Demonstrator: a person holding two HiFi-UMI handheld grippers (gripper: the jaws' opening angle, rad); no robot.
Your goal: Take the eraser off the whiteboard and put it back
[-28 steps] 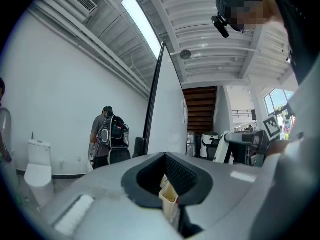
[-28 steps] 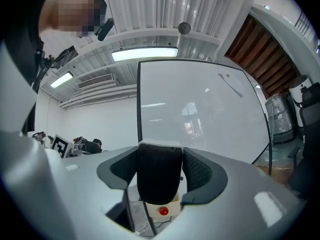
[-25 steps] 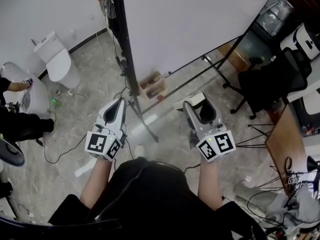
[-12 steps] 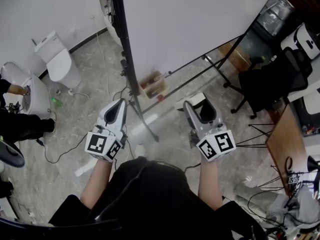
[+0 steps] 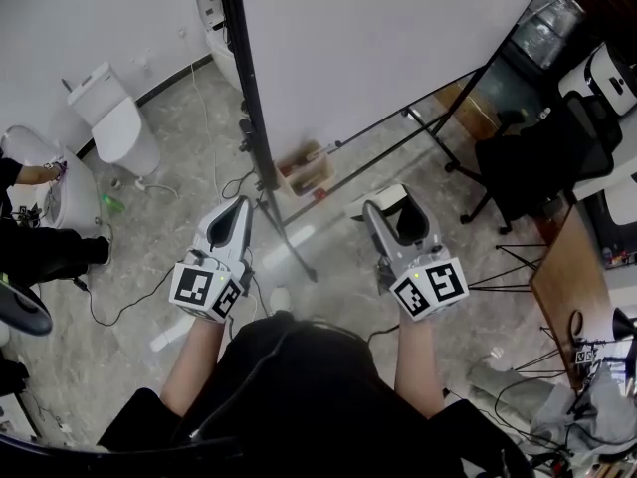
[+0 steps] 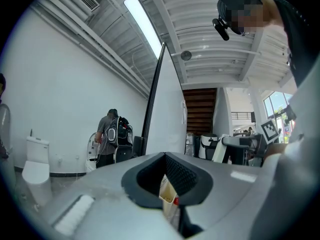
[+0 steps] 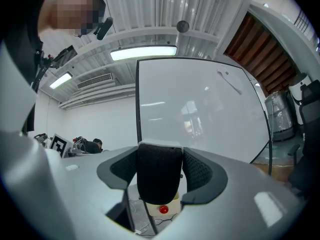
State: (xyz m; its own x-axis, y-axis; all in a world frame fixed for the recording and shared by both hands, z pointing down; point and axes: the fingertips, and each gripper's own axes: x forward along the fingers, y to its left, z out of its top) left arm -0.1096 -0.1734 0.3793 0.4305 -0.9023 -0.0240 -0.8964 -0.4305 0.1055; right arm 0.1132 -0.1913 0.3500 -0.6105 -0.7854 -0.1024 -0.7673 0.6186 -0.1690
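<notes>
The whiteboard [image 5: 398, 38] stands on a black frame in front of me; it fills the right gripper view [image 7: 200, 109] and shows edge-on in the left gripper view [image 6: 167, 114]. My right gripper [image 5: 400, 209] is shut on the eraser [image 5: 410, 223], a white block with black felt. In the right gripper view the eraser [image 7: 159, 176] sits upright between the jaws of the right gripper [image 7: 160, 181], a short way off the board. My left gripper [image 5: 237, 207] is level beside the board's left post, shut, with nothing in it. The left gripper [image 6: 171, 184] shows only a thin slit.
A small wooden box [image 5: 304, 172] with markers sits on the floor under the board. The board's black legs [image 5: 438, 137] spread across the floor, with cables around. A black office chair [image 5: 542, 162] and a wooden desk [image 5: 567, 287] are right, a white toilet-shaped unit [image 5: 114, 118] left.
</notes>
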